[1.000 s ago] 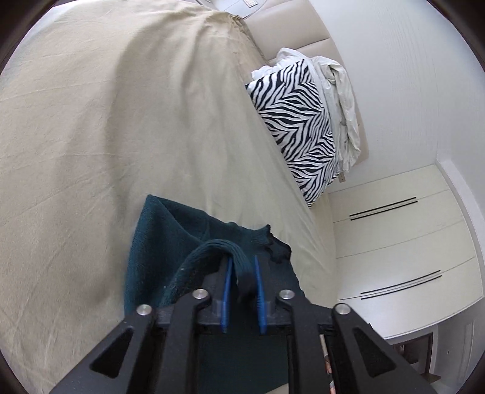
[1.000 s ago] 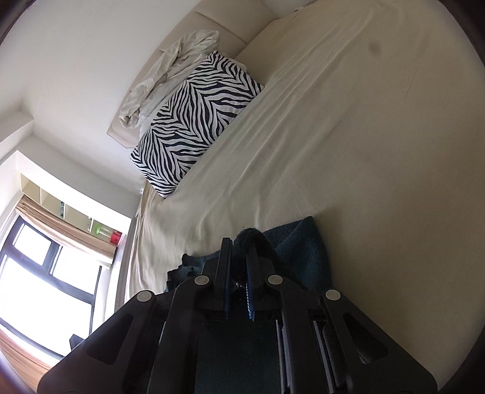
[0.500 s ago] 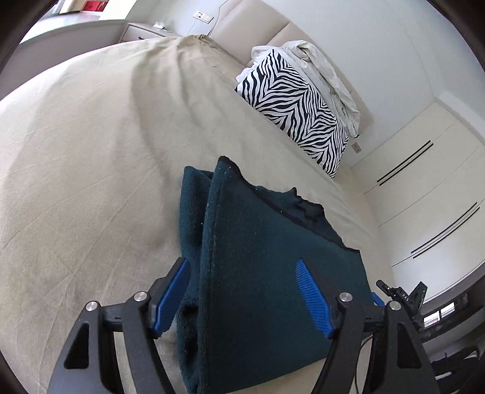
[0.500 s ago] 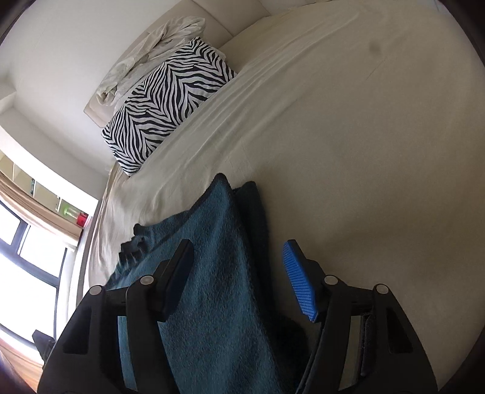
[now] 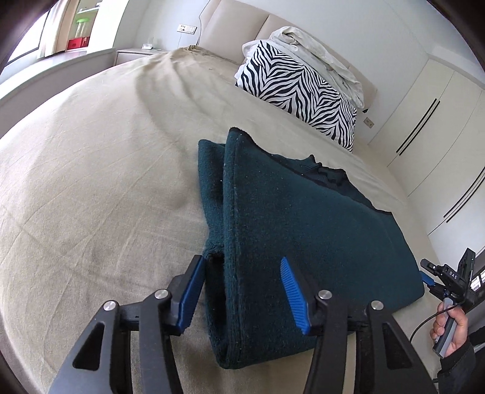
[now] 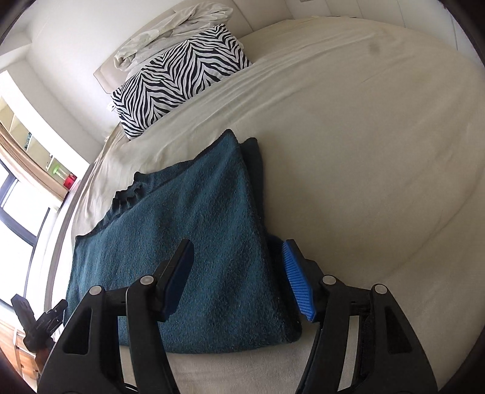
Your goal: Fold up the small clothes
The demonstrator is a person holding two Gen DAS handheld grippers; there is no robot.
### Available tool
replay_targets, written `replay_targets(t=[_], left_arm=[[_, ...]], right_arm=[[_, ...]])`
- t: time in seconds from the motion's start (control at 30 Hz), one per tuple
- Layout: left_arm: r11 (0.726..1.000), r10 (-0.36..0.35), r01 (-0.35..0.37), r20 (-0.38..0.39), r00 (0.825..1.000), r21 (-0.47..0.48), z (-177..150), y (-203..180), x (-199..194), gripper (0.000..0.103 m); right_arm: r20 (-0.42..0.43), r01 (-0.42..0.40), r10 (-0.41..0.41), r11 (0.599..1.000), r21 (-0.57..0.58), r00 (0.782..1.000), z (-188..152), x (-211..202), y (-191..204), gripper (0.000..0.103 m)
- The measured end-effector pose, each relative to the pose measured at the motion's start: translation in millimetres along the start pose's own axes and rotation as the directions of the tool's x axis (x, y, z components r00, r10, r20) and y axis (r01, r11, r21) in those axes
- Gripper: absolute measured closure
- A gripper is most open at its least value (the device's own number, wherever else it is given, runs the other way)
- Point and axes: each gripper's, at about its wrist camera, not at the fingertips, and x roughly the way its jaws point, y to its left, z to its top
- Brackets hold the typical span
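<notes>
A dark teal knitted garment (image 5: 303, 212) lies folded on the beige bed sheet (image 5: 91, 181), its doubled edge running towards me. My left gripper (image 5: 242, 272) hovers over the near left corner; its jaws are closing with the folded edge between them, and the pads do not press on it. In the right wrist view the same garment (image 6: 188, 218) lies flat, and my right gripper (image 6: 238, 251) stands open astride its near right edge without gripping it. The right gripper (image 5: 445, 278) also shows at the left view's far right edge, held by a hand (image 5: 451, 327).
A zebra-striped pillow (image 5: 300, 91) and a crumpled white cloth (image 5: 318, 54) lie against the headboard (image 5: 236, 18). White wardrobe doors (image 5: 424, 121) stand on one side of the bed, a window (image 6: 15, 212) on the other. Bare sheet (image 6: 379, 151) stretches beside the garment.
Both grippers were shut on a raised edge of the garment. They have let go and drawn back, and the garment now lies folded flat on the bed.
</notes>
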Motion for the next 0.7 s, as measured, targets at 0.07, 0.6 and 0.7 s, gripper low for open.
replay_targets(t=[0.07, 0.6, 0.7], left_arm=[[1.000, 0.017, -0.017, 0.004, 1.000, 0.000, -1.3, -0.9, 1.1, 0.053], [0.996, 0.076, -0.077, 0.014, 0.997, 0.055, -10.3, -10.8, -1.7, 0.091], [0.997, 0.069, -0.070, 0.010, 0.998, 0.041, -10.6, -8.0, -1.5, 0.095]], right_arm=[[0.006, 0.004, -0.004, 1.000, -0.011, 1.000, -2.8, -4.0, 1.9, 0.044], [0.003, 0.062, -0.062, 0.995, -0.076, 0.998, -11.6, -14.8, 11.3, 0.048], [-0.016, 0.072, -0.074, 0.993, -0.090, 0.997, -14.3, -11.4, 9.5, 0.056]])
